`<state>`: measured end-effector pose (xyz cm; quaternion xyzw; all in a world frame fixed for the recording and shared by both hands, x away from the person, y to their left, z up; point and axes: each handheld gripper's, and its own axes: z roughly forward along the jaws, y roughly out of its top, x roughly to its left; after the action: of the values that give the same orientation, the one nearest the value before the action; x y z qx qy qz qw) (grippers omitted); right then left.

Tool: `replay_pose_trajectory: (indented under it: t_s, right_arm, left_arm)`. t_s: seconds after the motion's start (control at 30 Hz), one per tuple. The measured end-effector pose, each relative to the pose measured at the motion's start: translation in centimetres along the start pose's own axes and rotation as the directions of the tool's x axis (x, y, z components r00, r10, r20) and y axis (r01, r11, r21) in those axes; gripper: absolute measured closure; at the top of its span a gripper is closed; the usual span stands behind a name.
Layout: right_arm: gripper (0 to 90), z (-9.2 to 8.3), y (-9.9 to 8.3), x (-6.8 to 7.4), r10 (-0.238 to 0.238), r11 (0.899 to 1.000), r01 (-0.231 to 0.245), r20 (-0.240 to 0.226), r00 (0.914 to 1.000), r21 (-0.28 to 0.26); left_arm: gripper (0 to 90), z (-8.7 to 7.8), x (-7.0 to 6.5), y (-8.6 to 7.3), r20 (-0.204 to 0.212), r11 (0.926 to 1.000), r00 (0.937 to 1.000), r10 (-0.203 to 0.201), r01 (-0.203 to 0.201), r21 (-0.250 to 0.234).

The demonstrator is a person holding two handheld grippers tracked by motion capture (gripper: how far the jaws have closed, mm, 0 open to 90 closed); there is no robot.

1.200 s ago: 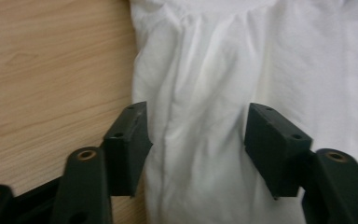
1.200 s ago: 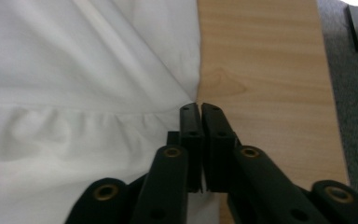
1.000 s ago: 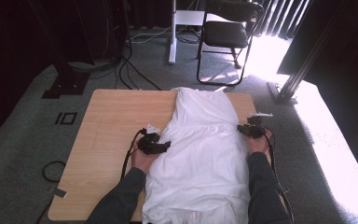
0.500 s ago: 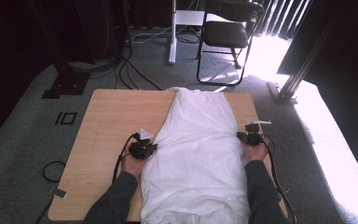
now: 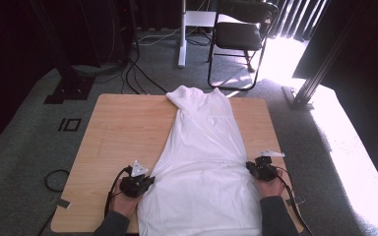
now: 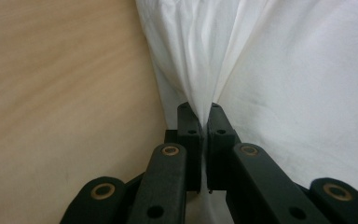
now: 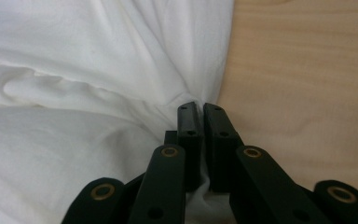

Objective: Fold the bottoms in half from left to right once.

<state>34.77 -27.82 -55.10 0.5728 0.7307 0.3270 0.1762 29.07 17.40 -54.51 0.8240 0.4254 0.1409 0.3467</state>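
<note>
The left tool sits at the near left of the wooden bench, held in the person's left hand, its jaws pressed together on a pinch of the white T-shirt at the garment's left edge. In the left gripper view, the left tool has a thin fold of the white T-shirt rising from between its jaws, with creases fanning away from the pinch. The right tool is clamped the same way on the opposite edge, held by the right hand; in the right gripper view, the right tool bites the cloth right where it meets bare wood. The shirt lies flat down the middle of the bench, narrow and bunched at the far end, widening toward the person, its near hem reaching the bench's near edge. A crease runs across it between the two tools. Bare wood lies open to the left of the shirt, a wide stretch, with a narrower strip on the right. Beyond the bench, on grey carpet, stand a black folding chair and loose cables, well apart from the work.
</note>
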Motion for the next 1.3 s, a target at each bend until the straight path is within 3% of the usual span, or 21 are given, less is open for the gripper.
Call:
replay_pose_trajectory:
  t_s: [0.13,0.23,0.33,0.47,0.5,0.53,0.6,0.7,0.87,1.0,1.17,1.23,1.3]
  right_arm:
    - [86.3,-1.3,-1.6,0.8,-0.009,1.000,0.009,-0.002,1.0000,-0.002]
    - [85.8,-1.5,-1.9,1.0,-0.015,1.000,0.015,0.000,0.9999,0.001]
    - [84.9,-1.5,-1.6,0.9,-0.007,1.000,0.007,-0.007,1.0000,0.013]
    - [80.1,-1.5,-1.3,0.8,-0.009,1.000,0.009,-0.014,0.9999,0.023]
    - [74.6,-1.6,-1.1,0.8,-0.020,1.000,0.020,-0.017,0.9997,0.008]
    - [59.7,-2.2,-0.5,1.0,-0.027,0.998,0.027,-0.010,0.9996,-0.061]
    - [56.0,-2.7,0.5,1.1,-0.035,0.994,0.032,-0.024,0.9991,-0.106]
    - [55.1,-2.7,2.6,1.5,-0.087,0.989,0.081,-0.043,0.9953,-0.124]
    - [59.5,-0.9,5.8,2.2,-0.153,0.981,0.142,-0.074,0.9855,-0.133]
    - [67.0,1.4,7.6,3.1,-0.175,0.980,0.161,-0.112,0.9782,-0.121]
    - [69.6,4.3,10.1,4.4,-0.210,0.975,0.200,-0.104,0.9722,-0.098]
    - [66.9,5.6,11.1,4.6,-0.194,0.979,0.185,-0.113,0.9744,-0.085]
    - [58.8,7.1,11.9,4.8,-0.180,0.983,0.174,-0.123,0.9760,-0.055]
  left_arm:
    - [87.0,-0.6,-0.1,-0.5,0.018,0.9999,0.9998,0.004,-0.004,-0.016]
    - [72.4,-1.1,0.3,-0.3,0.039,0.9979,0.9992,-0.010,0.013,-0.063]
    - [60.0,-2.0,0.8,0.8,0.036,0.9930,0.9994,0.001,0.003,-0.118]
    - [53.9,-2.3,1.6,2.2,0.017,0.9870,0.9999,-0.002,0.005,-0.161]
    - [53.9,-2.0,2.4,3.5,0.006,0.9837,1.0000,-0.007,0.008,-0.179]
    - [52.8,-1.8,2.8,4.1,0.007,0.9830,0.9998,-0.016,0.017,-0.183]
    - [51.8,-1.2,3.3,5.4,-0.002,0.9819,0.9998,-0.019,0.018,-0.189]
    - [51.4,-0.1,3.8,7.1,-0.010,0.9802,0.9997,-0.024,0.021,-0.197]
    - [51.3,1.9,4.2,9.2,-0.013,0.9816,0.9997,-0.019,0.016,-0.190]
    - [50.8,3.6,4.2,10.2,-0.014,0.9865,0.9998,-0.012,0.009,-0.164]
    - [50.9,5.9,4.1,10.7,-0.008,0.9920,0.9997,-0.025,0.024,-0.124]
    - [50.9,6.7,4.1,10.9,-0.003,0.9934,0.9996,-0.029,0.028,-0.111]
    - [50.9,7.3,4.0,11.0,0.001,0.9942,0.9994,-0.034,0.034,-0.102]
